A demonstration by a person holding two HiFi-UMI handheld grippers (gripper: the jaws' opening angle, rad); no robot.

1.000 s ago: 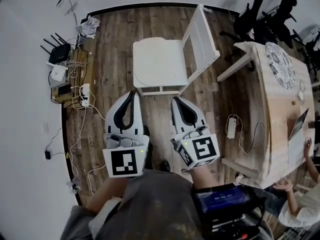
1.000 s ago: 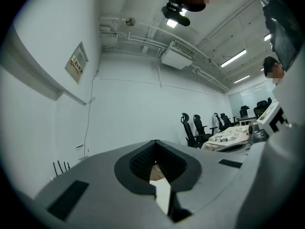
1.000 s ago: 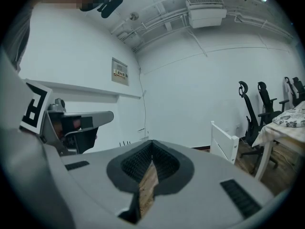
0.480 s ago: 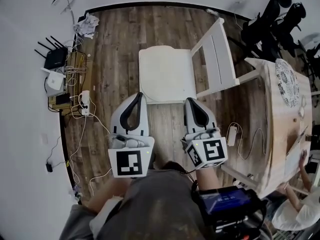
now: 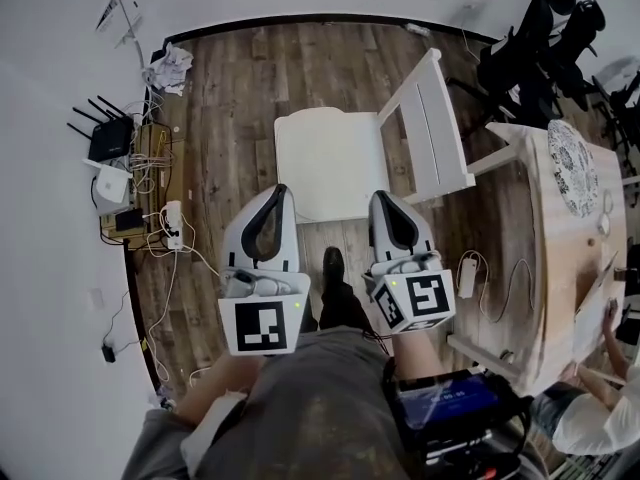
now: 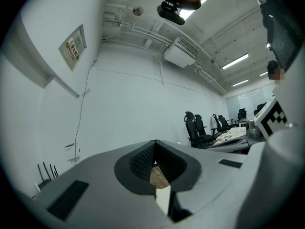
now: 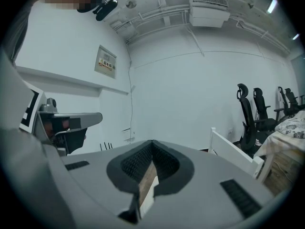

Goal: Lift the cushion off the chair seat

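A white wooden chair (image 5: 437, 128) stands on the plank floor, its back to the right in the head view. A flat cream cushion (image 5: 325, 158) lies on its seat. My left gripper (image 5: 279, 190) is shut and holds nothing, with its tip at the cushion's near left edge. My right gripper (image 5: 381, 198) is also shut and holds nothing, its tip at the near right corner of the seat. In the left gripper view the left gripper (image 6: 156, 143) has its jaws together. The right gripper (image 7: 152, 142) shows the same in the right gripper view. Whether either tip touches the cushion is unclear.
Routers (image 5: 108, 140), a power strip (image 5: 172, 223) and loose cables line the left wall, with a crumpled cloth (image 5: 172, 66) beyond. A wooden table (image 5: 560, 238) fills the right side, black office chairs (image 5: 540, 28) behind it. My shoe (image 5: 333, 265) stands between the grippers. Another person (image 5: 590, 418) sits at bottom right.
Both grippers have moved forward to the chair, from well short of it to its near edge. A shoe has stepped into view between them. The jaws stayed shut.
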